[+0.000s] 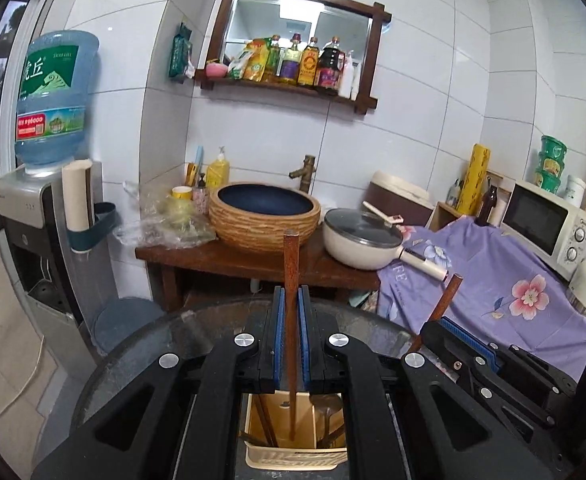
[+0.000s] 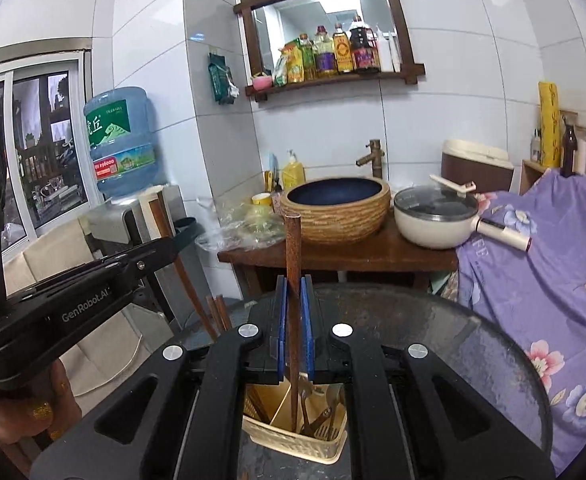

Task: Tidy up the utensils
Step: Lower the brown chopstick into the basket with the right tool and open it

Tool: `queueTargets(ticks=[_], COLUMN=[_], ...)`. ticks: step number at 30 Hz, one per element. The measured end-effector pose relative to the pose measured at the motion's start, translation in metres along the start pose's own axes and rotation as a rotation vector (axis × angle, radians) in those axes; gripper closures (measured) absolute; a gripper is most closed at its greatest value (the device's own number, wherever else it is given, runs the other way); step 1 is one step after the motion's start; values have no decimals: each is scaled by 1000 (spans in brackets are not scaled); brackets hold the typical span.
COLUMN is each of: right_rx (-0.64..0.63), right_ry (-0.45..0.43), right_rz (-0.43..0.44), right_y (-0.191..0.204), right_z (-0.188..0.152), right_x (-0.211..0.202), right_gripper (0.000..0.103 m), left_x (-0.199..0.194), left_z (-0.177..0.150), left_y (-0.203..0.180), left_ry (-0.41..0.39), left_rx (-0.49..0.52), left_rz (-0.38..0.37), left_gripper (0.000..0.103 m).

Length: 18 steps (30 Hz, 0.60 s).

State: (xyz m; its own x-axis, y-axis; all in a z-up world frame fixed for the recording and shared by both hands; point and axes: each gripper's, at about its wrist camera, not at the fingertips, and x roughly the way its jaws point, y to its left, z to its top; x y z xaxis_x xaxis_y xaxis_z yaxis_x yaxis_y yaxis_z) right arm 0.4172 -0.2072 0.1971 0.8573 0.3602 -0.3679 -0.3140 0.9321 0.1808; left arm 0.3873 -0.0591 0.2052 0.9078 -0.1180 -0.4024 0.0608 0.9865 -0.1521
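Observation:
My left gripper [image 1: 292, 294] is shut on a brown wooden chopstick [image 1: 292, 264]. The stick stands upright, and its lower tip hangs in the middle section of a cream slotted utensil basket [image 1: 293, 458]. My right gripper [image 2: 293, 282] is shut on a second chopstick [image 2: 293, 248], whose tip reaches into the same basket [image 2: 289, 442] beside forks and spoons [image 2: 313, 412]. More chopsticks [image 1: 263, 420] lean in the basket's left section. Each gripper shows in the other's view: the right gripper [image 1: 441, 322] to the right, the left gripper [image 2: 171, 242] to the left with a hand below it.
The basket stands on a round dark glass table [image 1: 153, 332]. Behind it a wooden stand [image 1: 229, 258] carries a woven basin [image 1: 264, 216] and a cream lidded pot [image 1: 363, 240]. A water dispenser [image 1: 33, 216] is at the left. A purple floral cloth [image 1: 493, 280] and a microwave [image 1: 549, 228] are at the right.

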Motion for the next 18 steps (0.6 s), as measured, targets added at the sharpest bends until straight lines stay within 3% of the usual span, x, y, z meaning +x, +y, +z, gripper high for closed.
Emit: queueTargets(ticks=[9,16,18], right_rx=[-44,-29,-34], right_ry=[59,86,86], right_rz=[5,8,23], right_y=[8,1,0], right_z=[-45,-59,-59], right_x=[19,29,31], right_gripper=[95,95,95], left_x=[21,35,37], left_z=[-48,-70,-72], left_y=[1,12,14], left_ry=[76,136,149], left_rx=[37,15,7], left_rz=[20,17,8], left_gripper=[97,96,90])
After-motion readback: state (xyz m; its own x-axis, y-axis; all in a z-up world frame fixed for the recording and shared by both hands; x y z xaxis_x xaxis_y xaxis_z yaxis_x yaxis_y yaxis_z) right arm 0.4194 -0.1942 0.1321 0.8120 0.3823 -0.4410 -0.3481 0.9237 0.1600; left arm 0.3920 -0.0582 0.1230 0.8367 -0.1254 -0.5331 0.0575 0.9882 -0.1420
